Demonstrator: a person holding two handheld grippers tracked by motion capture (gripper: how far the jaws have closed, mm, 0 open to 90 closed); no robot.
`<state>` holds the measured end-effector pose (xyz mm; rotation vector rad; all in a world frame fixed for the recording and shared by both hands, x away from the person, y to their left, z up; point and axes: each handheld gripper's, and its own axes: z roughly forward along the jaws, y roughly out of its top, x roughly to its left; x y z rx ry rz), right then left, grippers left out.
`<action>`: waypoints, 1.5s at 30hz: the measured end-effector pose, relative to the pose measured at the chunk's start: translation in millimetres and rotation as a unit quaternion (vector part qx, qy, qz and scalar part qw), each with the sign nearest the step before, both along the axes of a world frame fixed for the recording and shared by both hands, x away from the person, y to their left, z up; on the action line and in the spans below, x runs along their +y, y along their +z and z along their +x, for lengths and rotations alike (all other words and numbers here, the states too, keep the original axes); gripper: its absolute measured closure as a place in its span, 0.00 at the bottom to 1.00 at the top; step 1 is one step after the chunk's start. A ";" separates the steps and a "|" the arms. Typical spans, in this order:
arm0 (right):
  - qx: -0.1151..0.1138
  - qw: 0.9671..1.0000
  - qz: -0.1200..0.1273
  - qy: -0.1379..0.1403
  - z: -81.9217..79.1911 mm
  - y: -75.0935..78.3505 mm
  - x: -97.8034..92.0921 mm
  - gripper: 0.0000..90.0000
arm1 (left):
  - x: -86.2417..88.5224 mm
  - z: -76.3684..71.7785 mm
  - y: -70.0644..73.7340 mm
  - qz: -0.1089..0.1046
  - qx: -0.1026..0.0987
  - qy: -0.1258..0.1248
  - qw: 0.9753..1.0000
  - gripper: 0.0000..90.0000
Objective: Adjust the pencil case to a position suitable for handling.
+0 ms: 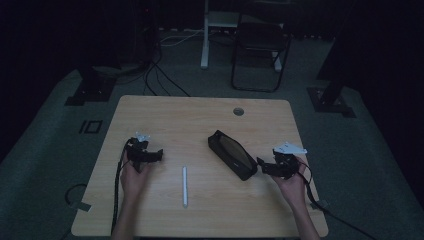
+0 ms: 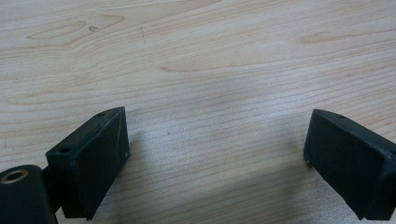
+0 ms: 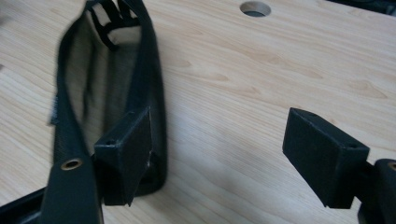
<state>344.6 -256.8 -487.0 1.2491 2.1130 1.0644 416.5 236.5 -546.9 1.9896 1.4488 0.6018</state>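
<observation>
A black pencil case (image 1: 232,154) lies unzipped on the wooden table (image 1: 200,115), right of centre, its pale inside showing. A white pen (image 1: 184,186) lies on the table nearer the front, left of the case. My right gripper (image 1: 261,165) is open at the case's near end; in the right gripper view one jaw stands against the case's rim (image 3: 154,93) and the other is over bare wood. My left gripper (image 1: 159,153) is open over bare wood (image 2: 210,93) at the table's left, with nothing between its jaws.
A round cable hole (image 1: 238,111) sits near the table's far edge. Beyond the table stand a dark folding chair (image 1: 260,47) and a white stand leg (image 1: 204,37), with cables (image 1: 160,75) on the grey floor.
</observation>
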 end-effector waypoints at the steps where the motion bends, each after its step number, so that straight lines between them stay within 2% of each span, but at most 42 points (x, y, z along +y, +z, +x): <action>1: -0.001 1.000 -0.001 0.002 -0.7 1.7 2.1 0.26 | 0.0 0.0 0.0 0.000 0.000 0.000 1.000 0.08; 6: -0.004 1.000 -0.003 0.015 -4.9 6.9 16.0 0.26 | 0.0 0.0 0.0 0.000 0.000 0.000 1.000 0.08; 12: 0.003 1.000 -0.007 0.027 -7.2 3.7 32.4 0.28 | 0.0 0.0 0.0 0.000 0.000 0.000 1.000 0.08; 17: 0.013 0.999 -0.027 0.029 -5.3 -3.2 40.4 0.39 | 0.0 0.0 0.0 0.000 0.000 0.000 1.000 0.08; 21: 0.024 0.999 -0.028 0.033 -2.4 -6.7 41.0 0.49 | 0.0 0.0 0.0 0.000 0.000 0.000 1.000 0.08; 23: 0.027 0.999 -0.029 0.035 -1.5 -7.8 41.0 0.49 | 0.0 0.0 0.0 0.000 0.000 0.000 1.000 0.08; 24: 0.033 0.998 -0.032 0.040 -0.2 -10.3 41.3 0.55 | 0.0 0.0 0.0 0.000 0.000 0.000 1.000 0.08; 25: 0.033 0.998 -0.032 0.040 -0.2 -10.3 41.3 0.55 | 0.0 0.0 0.0 0.000 0.000 0.000 1.000 0.08; 26: 0.036 0.998 -0.031 0.046 0.8 -12.2 41.4 0.59 | 0.0 0.0 0.0 0.000 0.000 0.000 1.000 0.08; 31: 0.041 0.997 -0.035 0.062 3.3 -14.8 42.3 0.66 | 0.0 0.0 0.0 0.000 0.000 0.000 1.000 0.08; 42: 0.040 0.995 -0.034 0.086 10.0 -15.5 41.9 0.70 | 0.0 0.0 0.0 0.000 0.000 0.000 1.000 0.08; 45: 0.035 0.994 -0.032 0.101 13.4 -16.2 42.8 0.71 | 0.0 0.0 0.0 0.000 0.000 0.000 1.000 0.08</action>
